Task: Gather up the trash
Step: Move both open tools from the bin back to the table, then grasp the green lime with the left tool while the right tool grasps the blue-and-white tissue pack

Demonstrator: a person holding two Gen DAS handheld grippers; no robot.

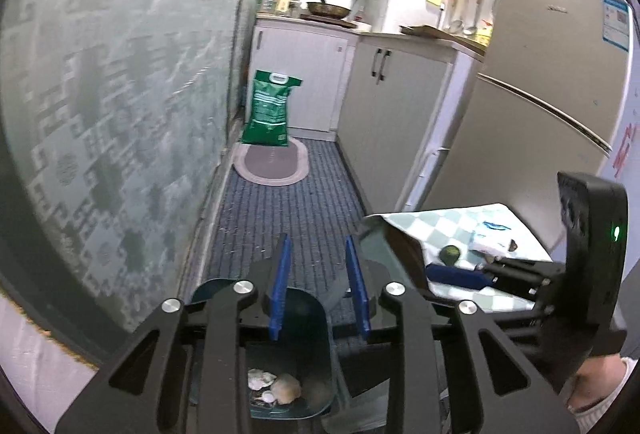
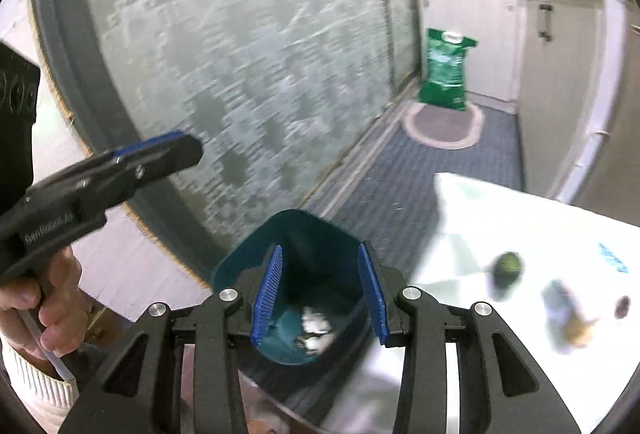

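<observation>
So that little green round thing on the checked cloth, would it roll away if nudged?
Probably. The green round fruit, perhaps a lime, looks ball-shaped and sits free on the flat checked tablecloth, so a push could roll it. It seems firm, likely not floppy. The blurred view hides whether its skin is slippery.

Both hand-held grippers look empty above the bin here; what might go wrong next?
1. The right wrist view is blurred, so the green lump and scraps on the table may be misjudged on approach.
2. The teal bin stands close to the table edge; a low swing might knock it.
3. The left hand-held gripper and right hand-held gripper are close together and might collide.
</observation>
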